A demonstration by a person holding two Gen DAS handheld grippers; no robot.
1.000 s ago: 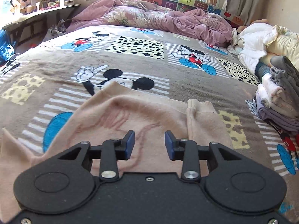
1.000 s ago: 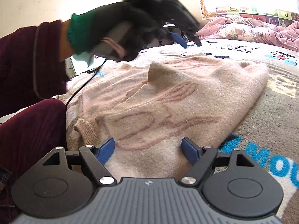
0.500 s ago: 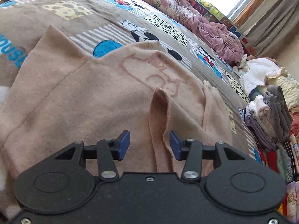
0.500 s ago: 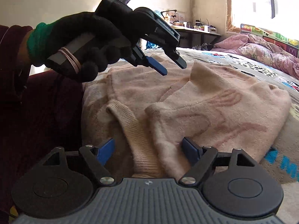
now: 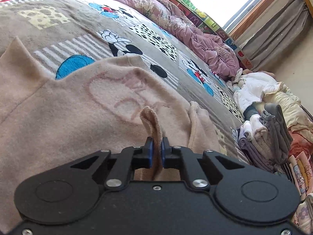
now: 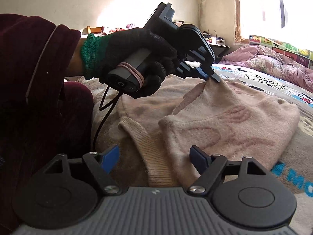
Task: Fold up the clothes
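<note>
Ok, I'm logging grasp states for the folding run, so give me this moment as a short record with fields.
garment: pink sweater, spread on the cartoon-print blanket
left gripper: jaws shut on a raised fold of the sweater
right gripper: jaws open, pads off the fabric, ribbed hem lying between them
left hand: black glove with green cuff, holding the left gripper
folded pile: stacked clothes at the bed's right edge
quilt: purple, bunched at the far end
</note>
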